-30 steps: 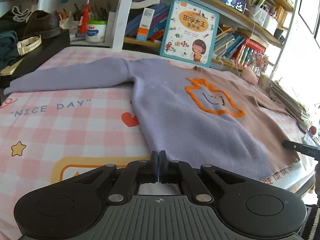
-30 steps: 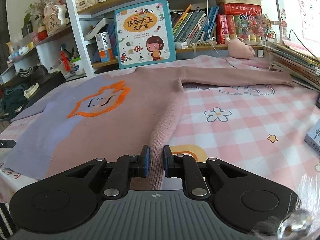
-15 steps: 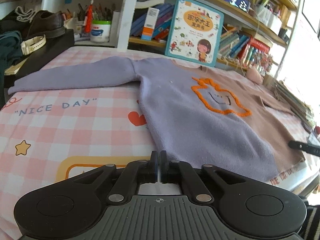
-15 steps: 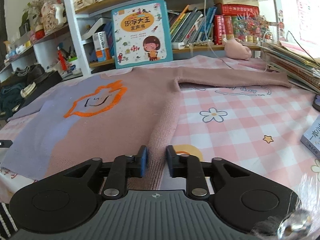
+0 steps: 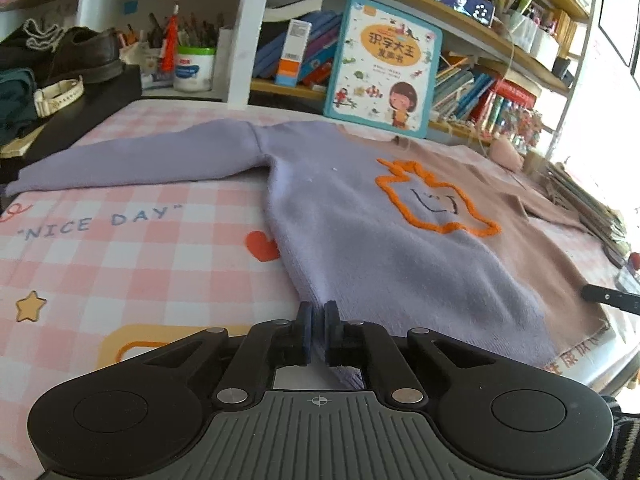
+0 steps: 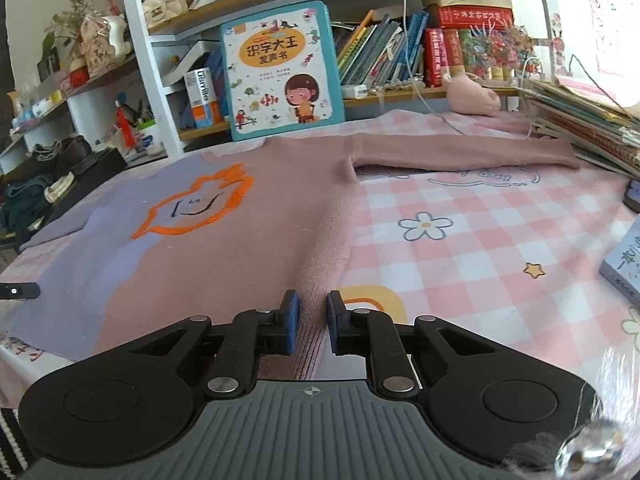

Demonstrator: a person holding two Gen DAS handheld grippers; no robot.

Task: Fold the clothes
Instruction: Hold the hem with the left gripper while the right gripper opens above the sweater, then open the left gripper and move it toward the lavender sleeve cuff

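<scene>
A sweater point(image 5: 360, 232), lilac on one half and dusty pink on the other with an orange outline on the chest, lies flat on the pink checked cloth, sleeves spread out. My left gripper point(image 5: 319, 320) is at the lilac hem corner, jaws a narrow gap apart with nothing gripped. My right gripper point(image 6: 311, 312) is over the pink hem edge of the sweater point(image 6: 240, 240), jaws open with the knit edge between them. The right gripper's tip shows in the left wrist view point(image 5: 608, 298).
A children's book point(image 6: 280, 68) leans against the shelves behind the sweater. A stack of books point(image 6: 592, 120) lies at the right by the pink sleeve end. A black box with shoes point(image 5: 72, 76) stands at the left. A pink plush point(image 6: 474, 96) sits by the shelf.
My left gripper was shut and has opened a little. My right gripper has opened wider. Both have moved slightly along the hem.
</scene>
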